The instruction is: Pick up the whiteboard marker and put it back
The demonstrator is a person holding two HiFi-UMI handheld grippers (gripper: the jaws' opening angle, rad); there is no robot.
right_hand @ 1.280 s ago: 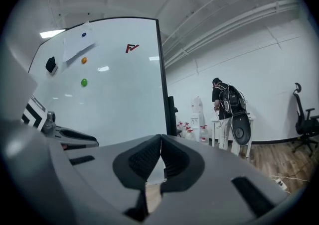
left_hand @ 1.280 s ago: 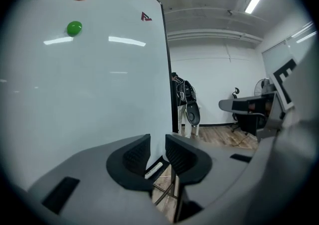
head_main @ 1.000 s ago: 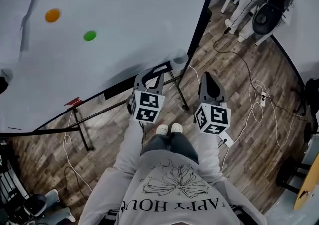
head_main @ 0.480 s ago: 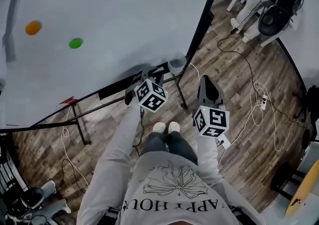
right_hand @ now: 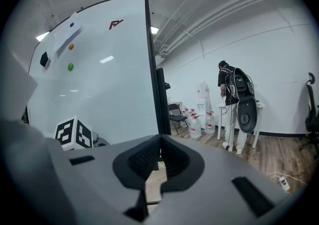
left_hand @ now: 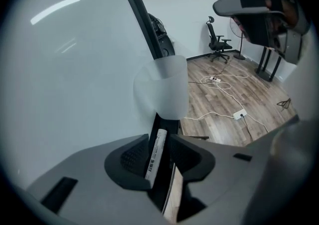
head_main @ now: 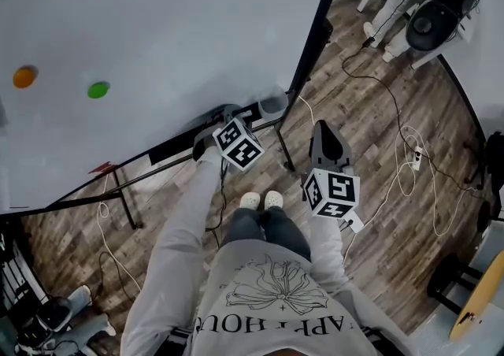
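Note:
The whiteboard marker [left_hand: 155, 155], white with dark print, lies along the black tray [left_hand: 160, 124] at the foot of the whiteboard [head_main: 157, 24]. My left gripper [left_hand: 159, 139] points steeply down over it. Its jaws have just been opening. The marker sits between them, leaning on the left pad [left_hand: 133, 157], with a gap to the right pad. In the head view the left gripper [head_main: 208, 135] is at the tray [head_main: 169, 147]; the marker is hidden there. My right gripper [head_main: 326, 132] hangs to the right over the floor, jaws [right_hand: 160, 142] shut and empty.
A translucent cup [left_hand: 161, 85] [head_main: 273, 102] stands at the tray's right end, just past the marker. Orange [head_main: 24, 76] and green [head_main: 98, 90] magnets stick on the board. The board's black frame post [head_main: 315, 31], stand legs, floor cables [head_main: 409, 165], and a person [right_hand: 232, 100] at a far table.
My left gripper sank and rolled down onto the tray at the board's lower edge. The right gripper dropped a little.

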